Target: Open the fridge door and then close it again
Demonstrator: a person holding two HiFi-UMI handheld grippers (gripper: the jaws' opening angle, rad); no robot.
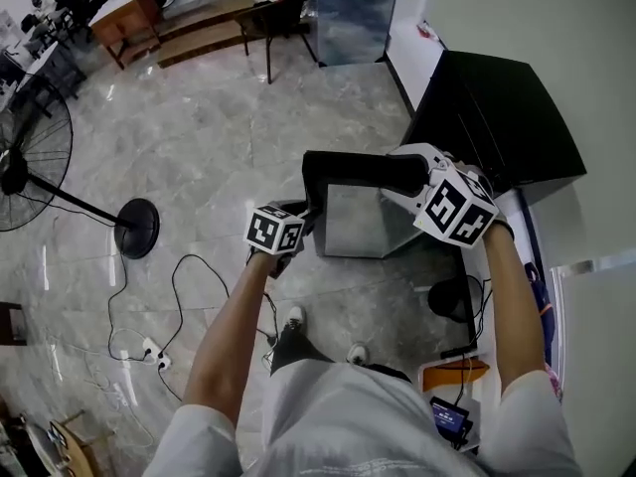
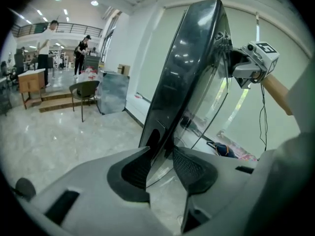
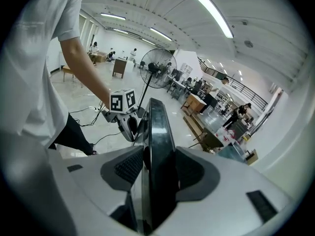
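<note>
The black mini fridge [image 1: 497,117] stands against the right wall with its door [image 1: 360,172] swung out over the floor, grey inner face toward me. My left gripper [image 1: 303,217] holds the door's free edge; in the left gripper view the door [image 2: 192,58] runs between the pads [image 2: 140,168] of the left gripper [image 2: 160,163], which close on it. My right gripper [image 1: 402,182] grips the door's top near the cabinet. In the right gripper view the door's edge [image 3: 157,127] fills the gap of the right gripper [image 3: 157,166], pads tight on both faces.
A standing fan [image 1: 30,157] with a round base [image 1: 136,229] is at the left, and cables with a power strip [image 1: 154,351] trail across the marble floor. My shoes [image 1: 293,318] are just behind the door. A chair [image 1: 273,18] and tables stand far back.
</note>
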